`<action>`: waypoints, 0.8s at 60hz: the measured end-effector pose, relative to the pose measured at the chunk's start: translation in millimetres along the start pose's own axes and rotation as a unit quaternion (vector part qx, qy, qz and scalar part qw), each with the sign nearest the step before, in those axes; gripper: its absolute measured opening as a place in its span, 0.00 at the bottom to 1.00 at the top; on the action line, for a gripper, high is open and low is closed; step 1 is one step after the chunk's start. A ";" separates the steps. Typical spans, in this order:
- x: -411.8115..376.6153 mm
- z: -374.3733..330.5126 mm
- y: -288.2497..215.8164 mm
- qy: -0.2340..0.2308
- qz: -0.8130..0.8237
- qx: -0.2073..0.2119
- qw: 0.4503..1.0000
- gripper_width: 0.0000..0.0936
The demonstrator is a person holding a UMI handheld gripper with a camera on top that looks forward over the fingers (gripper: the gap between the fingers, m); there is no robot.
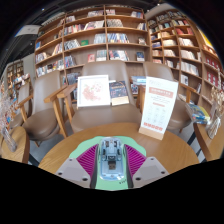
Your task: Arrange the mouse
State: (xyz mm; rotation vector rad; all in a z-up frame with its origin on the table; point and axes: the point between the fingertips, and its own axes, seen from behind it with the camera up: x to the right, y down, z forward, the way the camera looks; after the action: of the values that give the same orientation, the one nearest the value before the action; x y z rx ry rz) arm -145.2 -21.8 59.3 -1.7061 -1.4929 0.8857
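Gripper [111, 170] pinching mouse [111, 157] between pink pads, lifted above round table [60, 150]. Green mat [88, 148] directly below mouse. Sign [158, 107] beyond mouse, right. Risk: smooth shell slips from pads, drops off-mat.

The thing [111, 160] between the fingers [88, 160] was cut off below, so its shape was unclear. Titles on the bookshelves [100, 40] were too small to read. Text on the standing sign [158, 108] was illegible.
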 end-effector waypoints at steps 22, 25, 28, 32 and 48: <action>17.8 55.4 42.9 0.008 -0.021 -0.021 1.000 0.54; 17.0 55.4 43.3 0.006 -0.023 -0.023 0.999 0.67; 16.0 51.2 43.9 0.010 -0.017 -0.025 0.999 0.88; 15.5 35.8 36.2 0.010 -0.015 -0.012 1.000 0.90; 13.8 -117.1 41.5 0.018 -0.028 0.016 0.999 0.91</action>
State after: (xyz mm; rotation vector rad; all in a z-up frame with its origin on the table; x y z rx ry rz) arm -22.9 -19.5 85.1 -1.6417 -1.4869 0.8411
